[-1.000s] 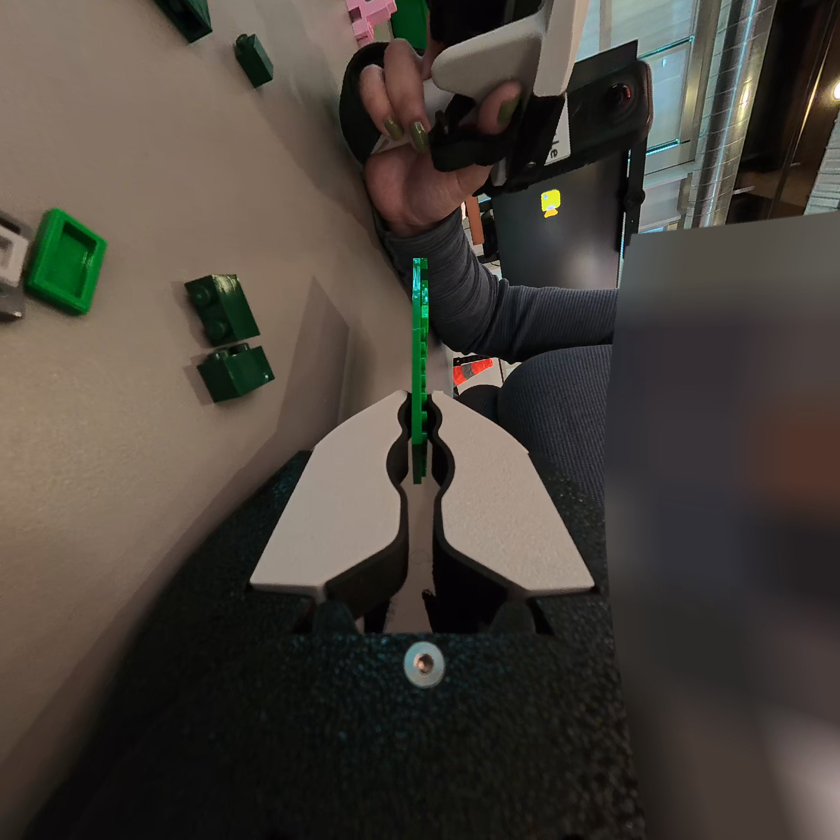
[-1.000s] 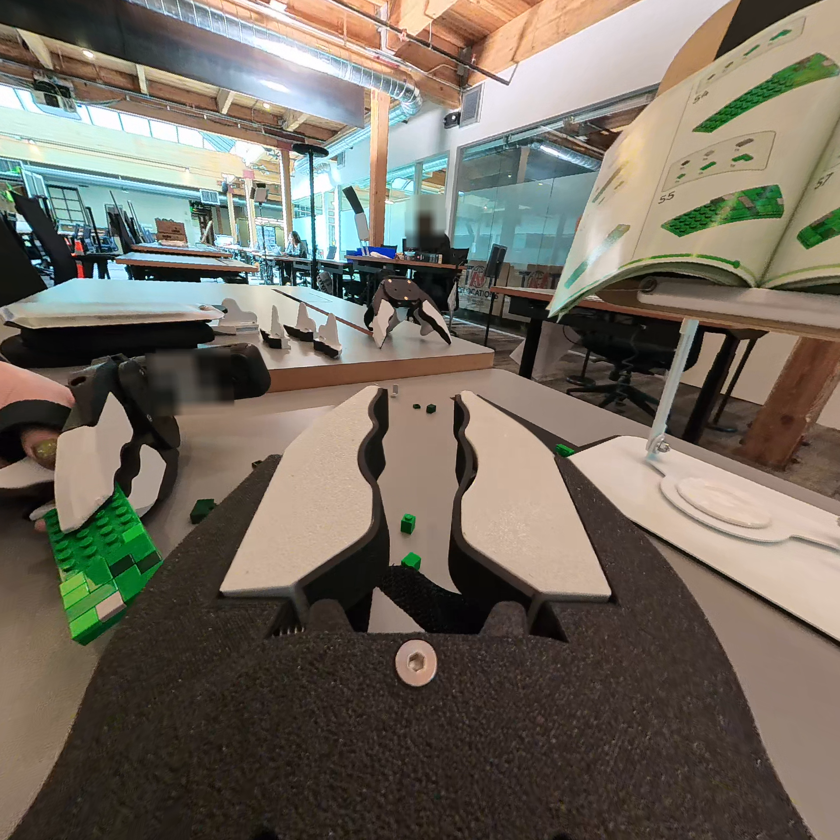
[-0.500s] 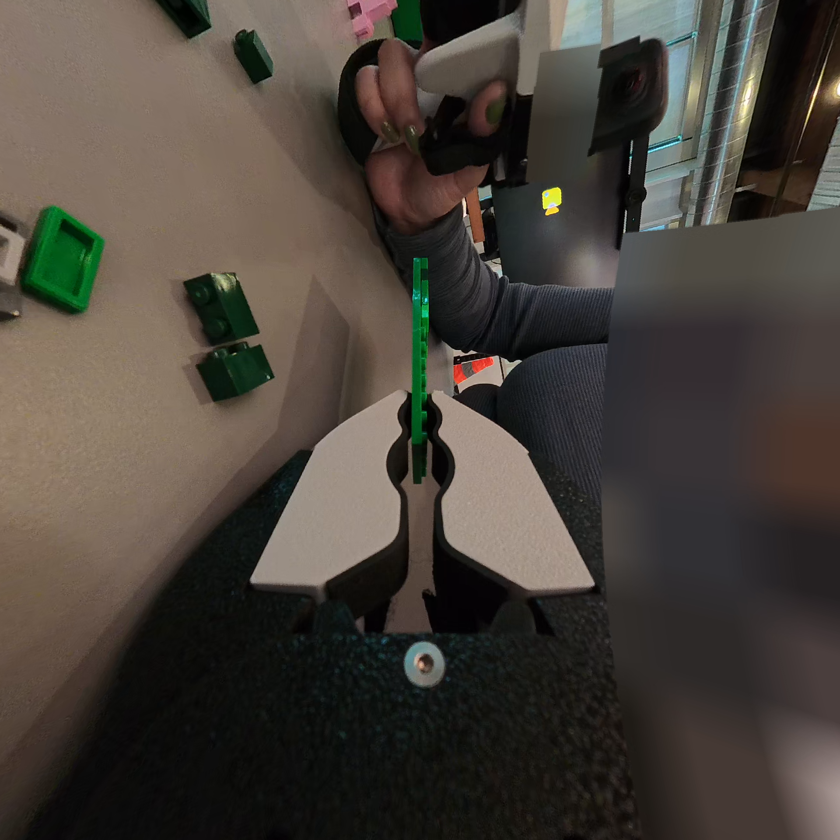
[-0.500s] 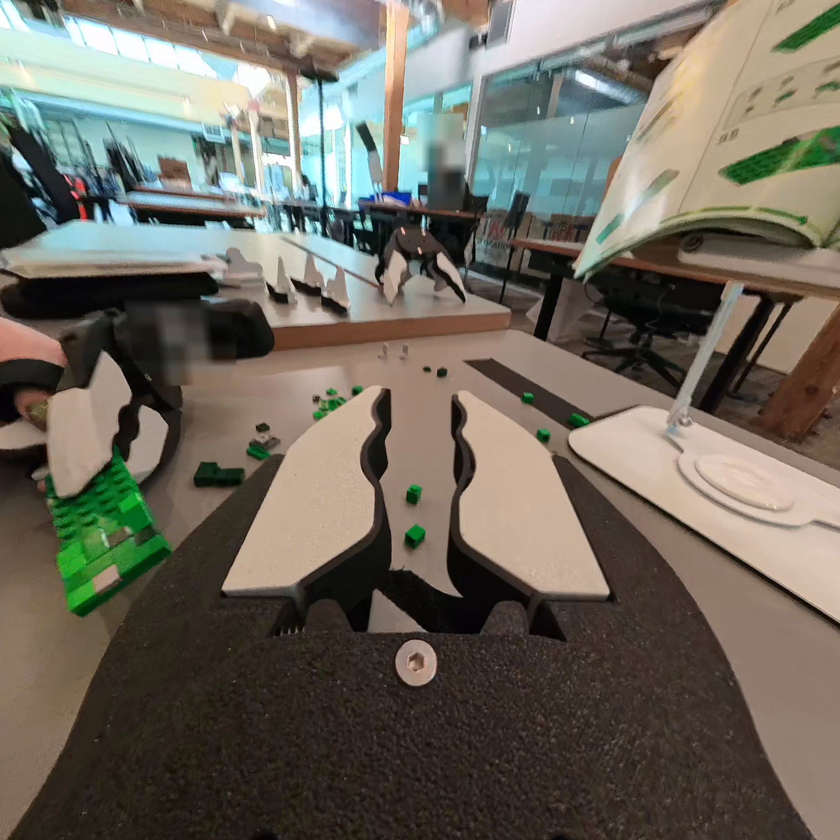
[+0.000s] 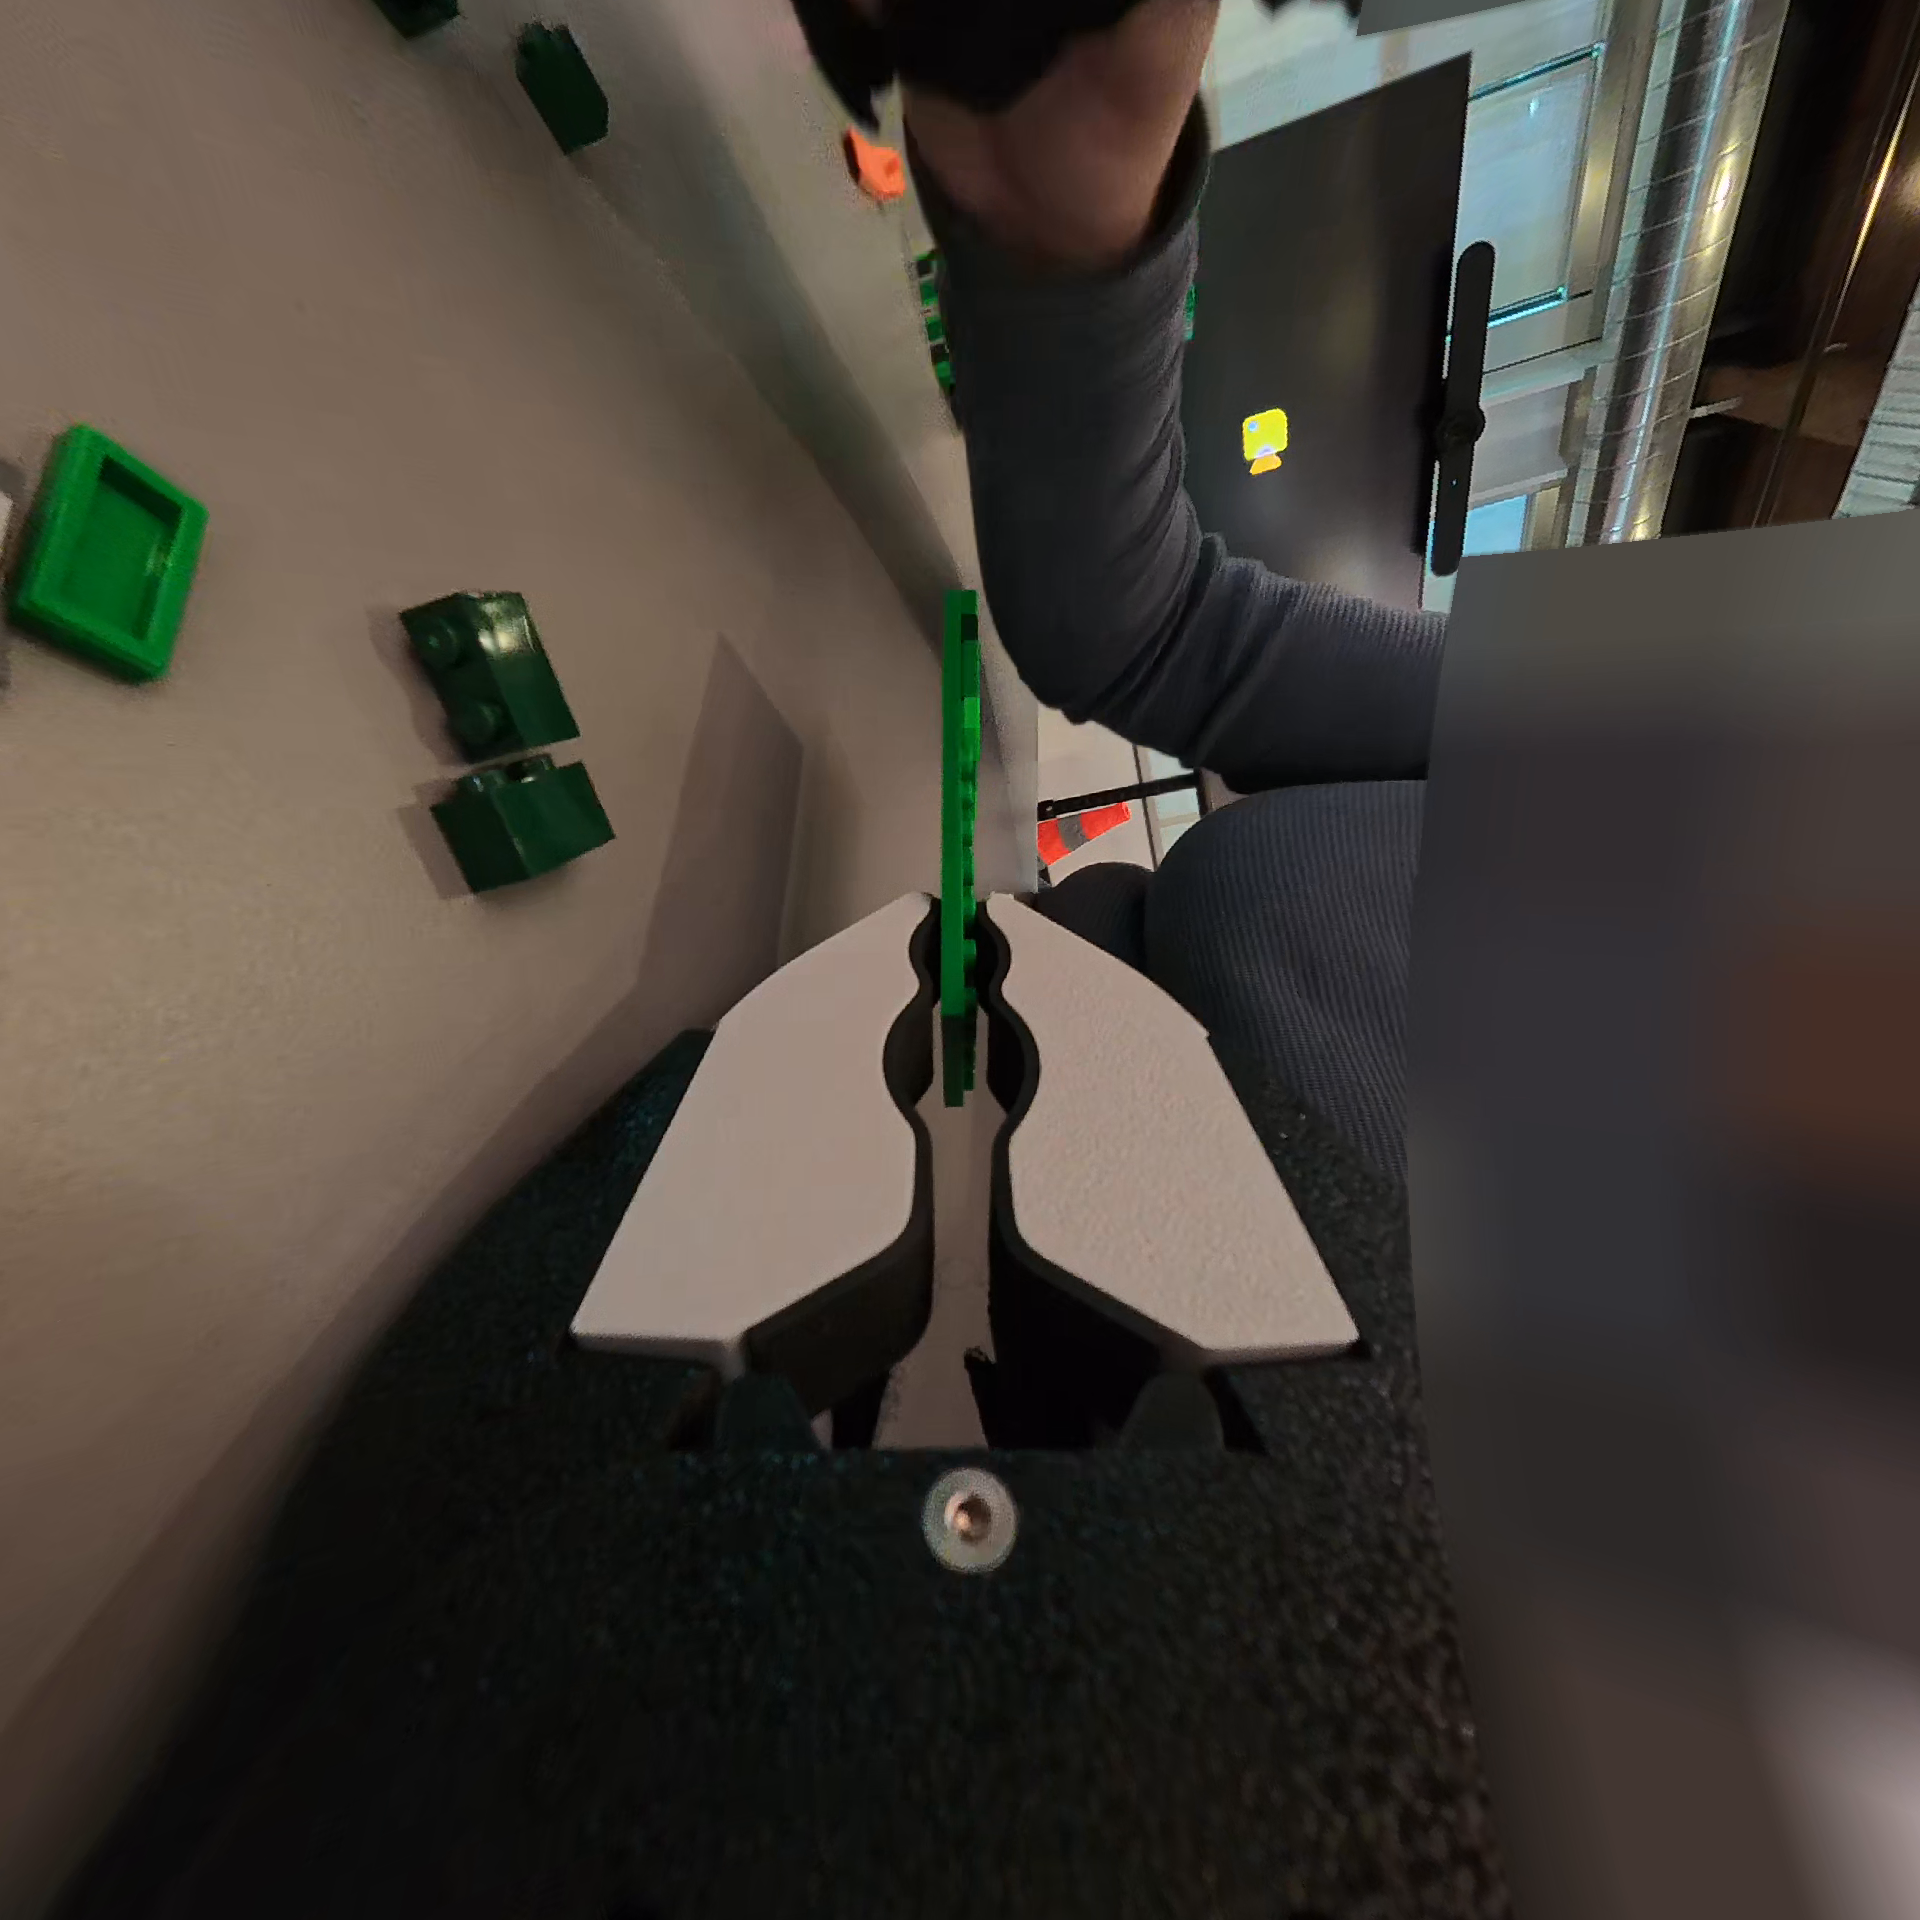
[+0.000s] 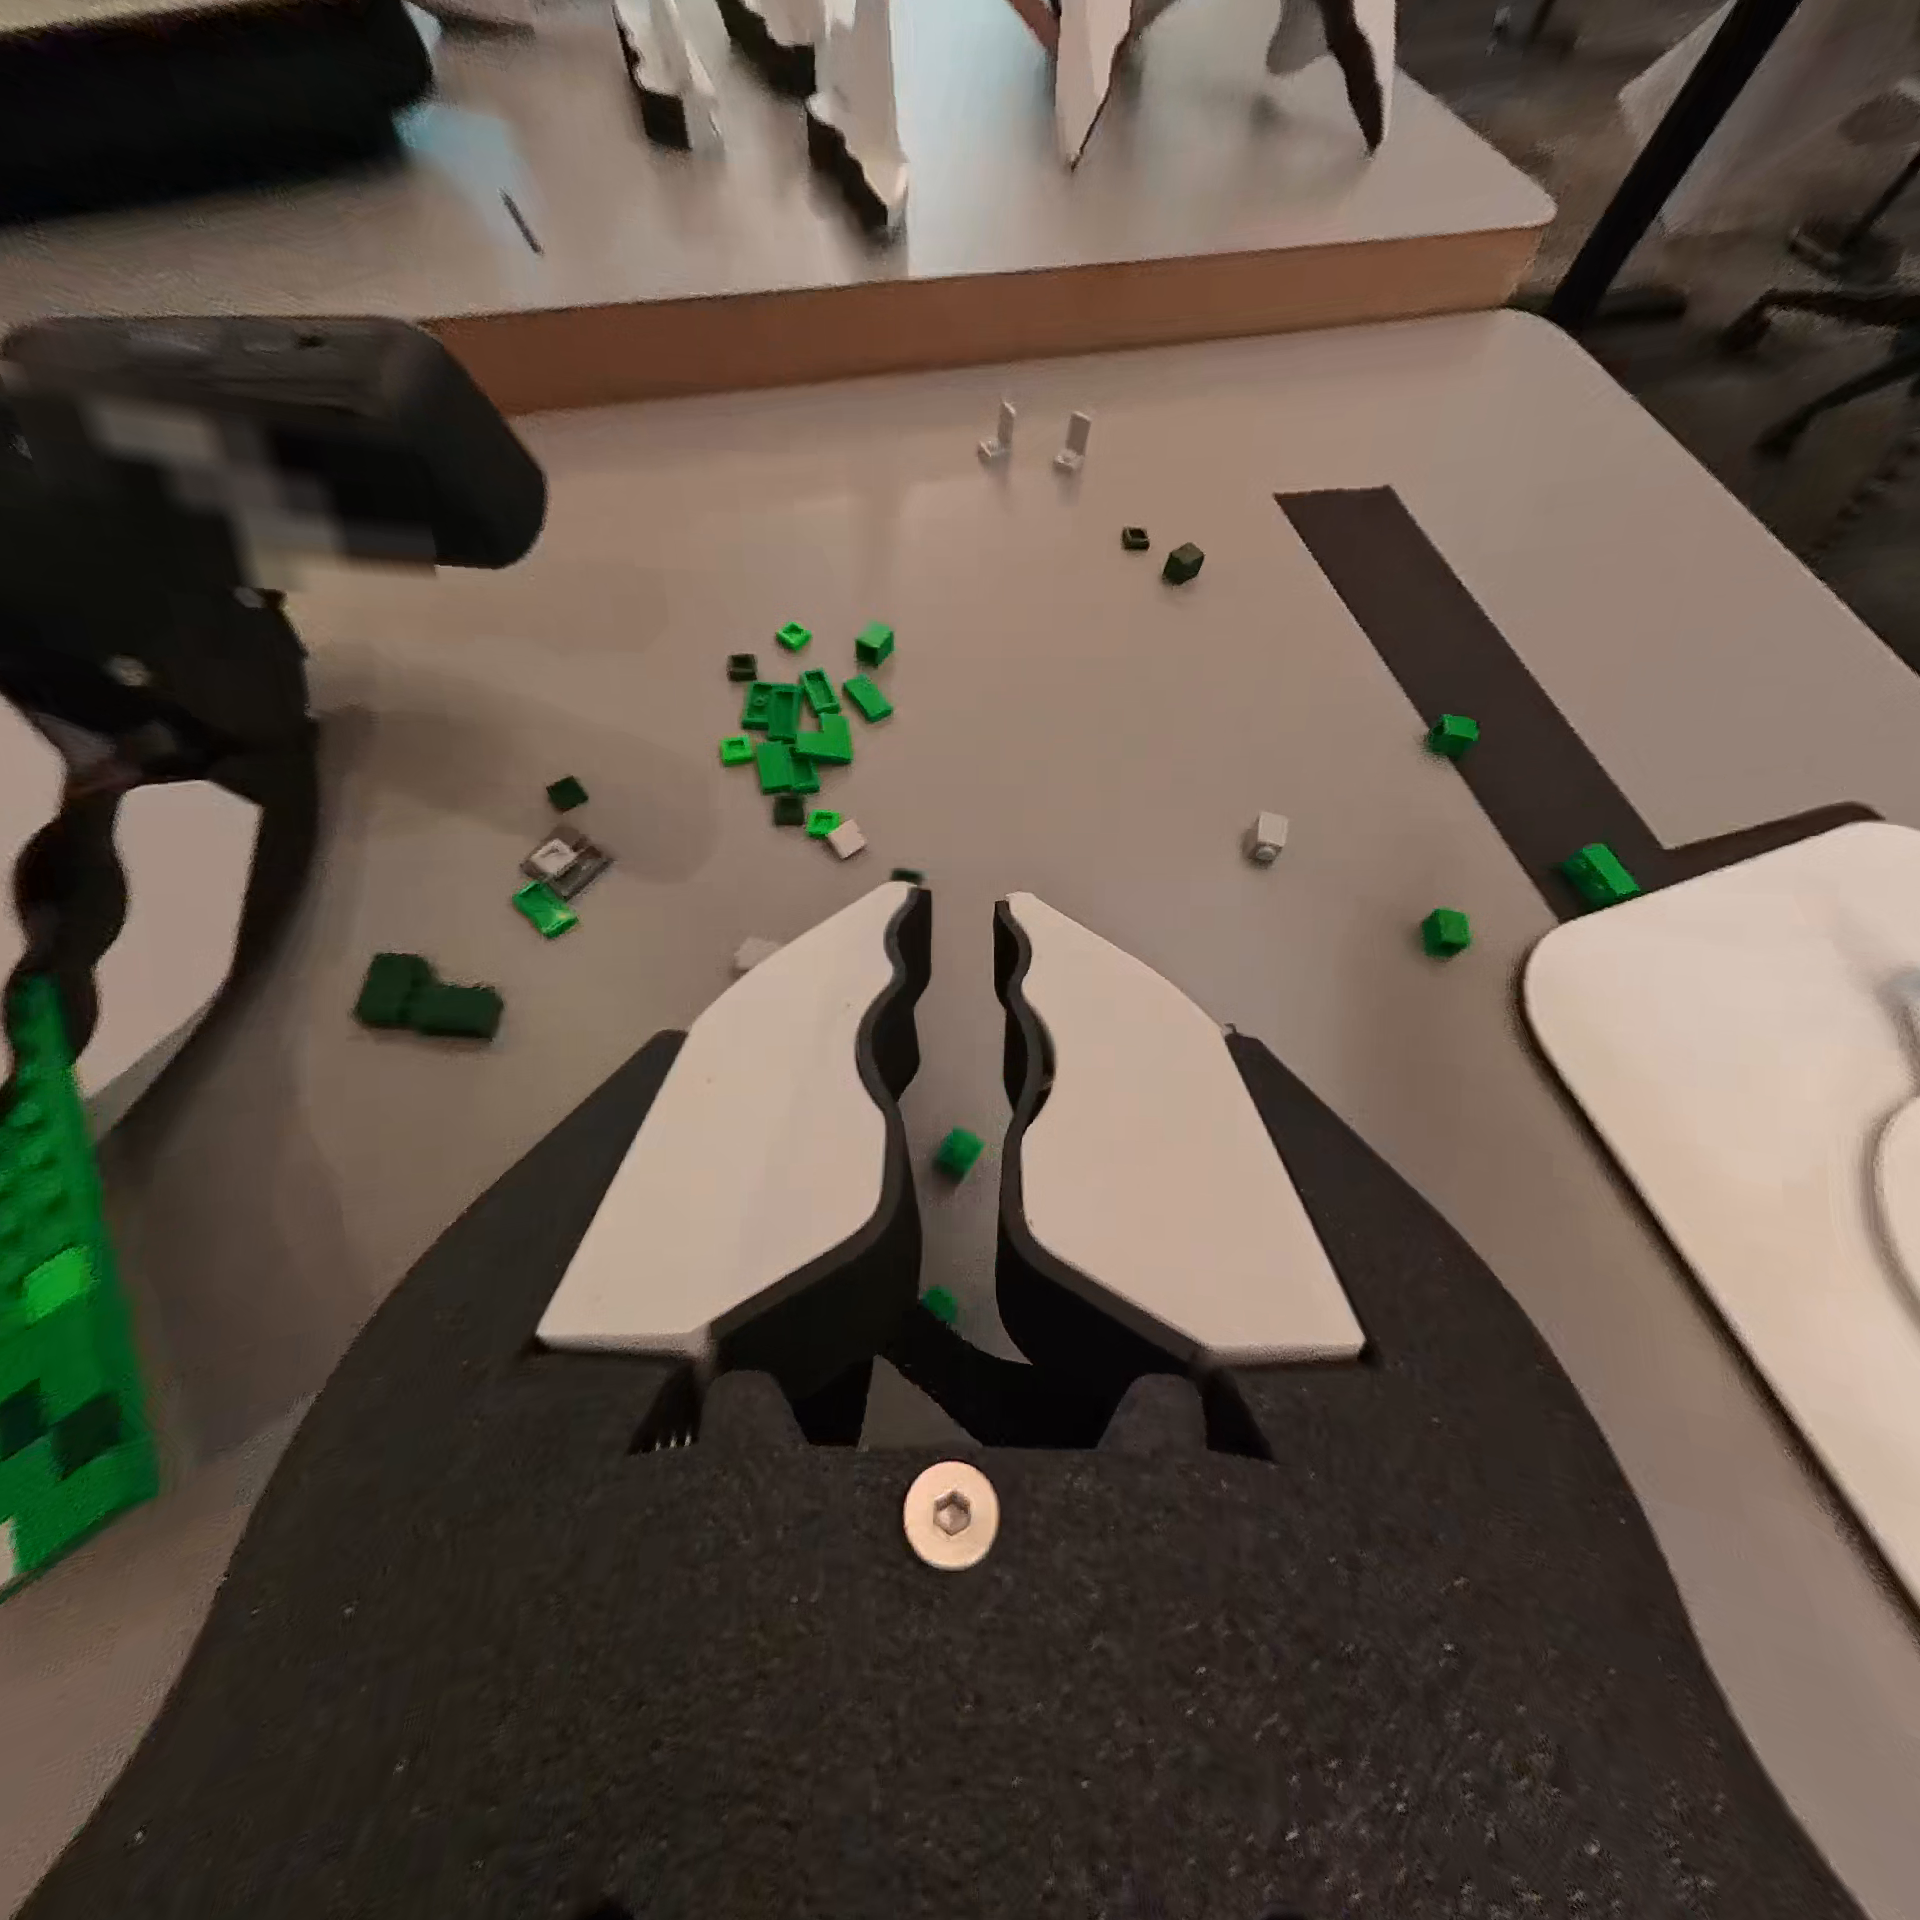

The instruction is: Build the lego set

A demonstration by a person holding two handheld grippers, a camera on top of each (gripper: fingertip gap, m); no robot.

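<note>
My left gripper [image 5: 962, 902] is shut on a bright green plate assembly [image 5: 958, 790], seen edge-on and held above the table. In the right wrist view the same assembly [image 6: 52, 1309] shows at the far left under the other gripper. My right gripper [image 6: 961, 902] is open and empty, tilted down over the grey table [image 6: 1091, 727]. A small green brick [image 6: 957, 1153] lies on the table between its fingers. A pile of small green pieces [image 6: 805, 722] lies just beyond the fingertips.
Two dark green bricks [image 5: 504, 743] and a bright green tile [image 5: 109, 551] lie left of the left gripper. The person's sleeved arm [image 5: 1081, 457] reaches across above. A white stand base [image 6: 1745, 1122] sits at the right. Loose green bricks [image 6: 1444, 930] lie near a dark strip [image 6: 1455, 665]. Tip to tip, the grippers are about 20 centimetres apart.
My right gripper has risen and pitched down, from looking across the room to looking onto the table and the brick pile. The left gripper still holds the green assembly in the same place.
</note>
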